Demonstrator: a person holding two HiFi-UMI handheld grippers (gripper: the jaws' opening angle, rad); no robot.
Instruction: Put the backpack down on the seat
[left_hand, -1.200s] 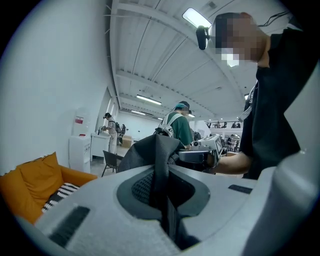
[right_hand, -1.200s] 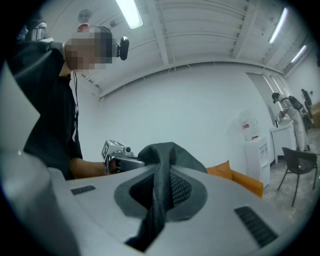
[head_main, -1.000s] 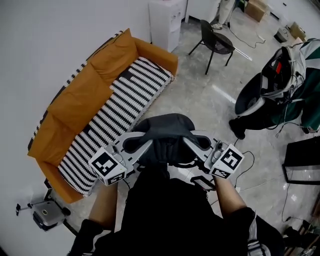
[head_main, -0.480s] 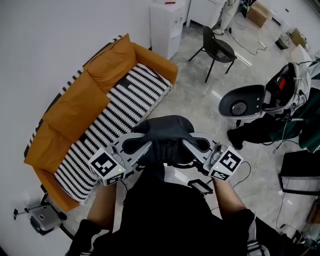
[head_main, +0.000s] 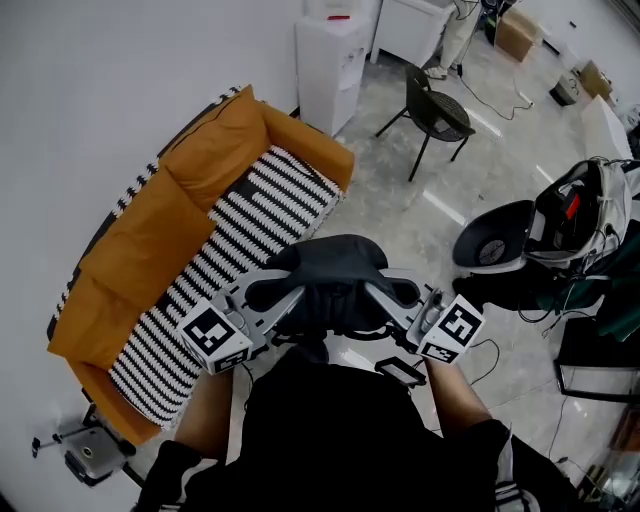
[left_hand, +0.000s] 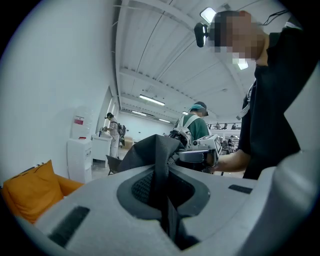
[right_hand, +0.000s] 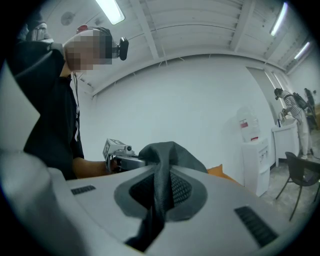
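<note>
Left gripper (head_main: 278, 292) is clamped on a fold of the dark grey backpack (head_main: 330, 280), jaws nearly together w/ fabric pinched btwn them. Right gripper (head_main: 388, 290) is the same, pinching the other side. You've got the bag slung btwn the two in front of your torso, resting on nothing. It hangs over the floor (head_main: 400, 220) just off the front edge of the striped seat (head_main: 235, 250), toward the far end of the sofa (head_main: 150, 225).

Vs a sec ago: neither grip has budged and the bag sits the same btwn the two. The sofa has slid down and closer in the head view, so its far armrest (head_main: 335, 160) is now nearer the bag. That reads as you carrying it toward the seat, not lowering yet.

Task-wise: approach approx done, set-down not begun. Next, prob. swing left until the bag is over the stripes, then lower. Don't let go until the seat takes the weight, else it may slip off the front edge.
</note>
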